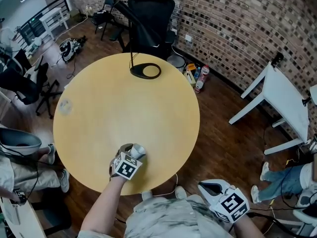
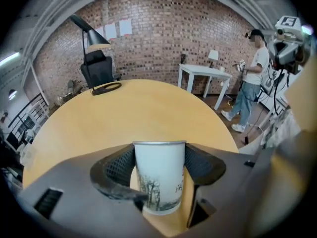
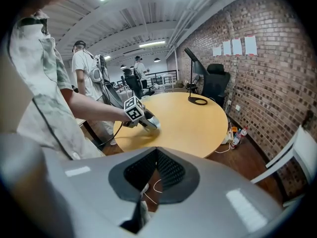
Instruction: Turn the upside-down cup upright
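A white paper cup [image 1: 137, 151] with a dark tree print sits between the jaws of my left gripper [image 1: 130, 157] near the front edge of the round yellow table [image 1: 124, 103]. In the left gripper view the cup [image 2: 159, 175] fills the gap, its wider end farthest from the camera, and both pads [image 2: 119, 165] press on its sides. My left gripper [image 2: 159, 155] is shut on it. My right gripper [image 1: 212, 187] hangs off the table's front right edge, by the person's body. Its jaws [image 3: 156, 157] are shut with nothing between them. The right gripper view shows the left gripper [image 3: 147, 123] on the table [image 3: 193, 118].
A black desk lamp stands on a ring base [image 1: 145, 71] at the table's far edge, with a black office chair [image 1: 148, 9] behind it. Bottles [image 1: 200, 78] stand on the floor by the brick wall. A white side table [image 1: 285, 95] is at the right. People [image 3: 84, 68] stand around.
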The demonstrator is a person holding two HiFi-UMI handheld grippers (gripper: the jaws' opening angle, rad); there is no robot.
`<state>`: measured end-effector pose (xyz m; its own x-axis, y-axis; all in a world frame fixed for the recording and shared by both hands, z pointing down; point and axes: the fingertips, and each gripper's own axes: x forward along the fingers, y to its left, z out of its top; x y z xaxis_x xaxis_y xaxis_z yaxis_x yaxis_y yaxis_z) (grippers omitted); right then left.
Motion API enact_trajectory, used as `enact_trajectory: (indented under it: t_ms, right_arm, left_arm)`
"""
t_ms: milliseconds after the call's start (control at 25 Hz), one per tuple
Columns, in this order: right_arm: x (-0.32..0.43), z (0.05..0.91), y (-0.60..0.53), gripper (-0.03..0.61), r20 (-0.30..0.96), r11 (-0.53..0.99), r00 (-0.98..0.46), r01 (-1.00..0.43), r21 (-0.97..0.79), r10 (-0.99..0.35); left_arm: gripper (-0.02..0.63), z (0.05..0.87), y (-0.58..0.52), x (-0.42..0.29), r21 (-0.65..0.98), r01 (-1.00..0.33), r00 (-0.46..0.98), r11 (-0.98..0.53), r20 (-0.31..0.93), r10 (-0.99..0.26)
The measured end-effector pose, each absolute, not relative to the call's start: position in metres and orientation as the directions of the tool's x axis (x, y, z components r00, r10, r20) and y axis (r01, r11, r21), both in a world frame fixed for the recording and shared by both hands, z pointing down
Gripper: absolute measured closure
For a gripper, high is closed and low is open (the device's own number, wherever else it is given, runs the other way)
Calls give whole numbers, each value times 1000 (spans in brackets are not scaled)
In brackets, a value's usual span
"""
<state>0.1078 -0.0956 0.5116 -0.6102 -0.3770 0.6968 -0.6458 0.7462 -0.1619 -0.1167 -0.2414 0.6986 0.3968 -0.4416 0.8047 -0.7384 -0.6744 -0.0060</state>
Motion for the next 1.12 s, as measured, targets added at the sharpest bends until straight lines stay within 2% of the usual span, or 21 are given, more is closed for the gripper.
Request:
enact_trajectory:
  t_ms: [240,480,1120]
  right_arm:
    - [100,509,-94,575,716,766,-599,-627,-142,-358]
    - [95,508,-90,575,759,783,-558,-613,-104,-336]
    - [72,498,-90,575,796,822,-512,-568,-31,-324]
  left_arm:
    - [301,679,-258,-118,76,-804,506,-590,609,-611]
    - [301,672,-267,-130,102,-826,536,-555,447,-716]
    - [291,679,-237,-150,142,-821,565,-553,339,-752]
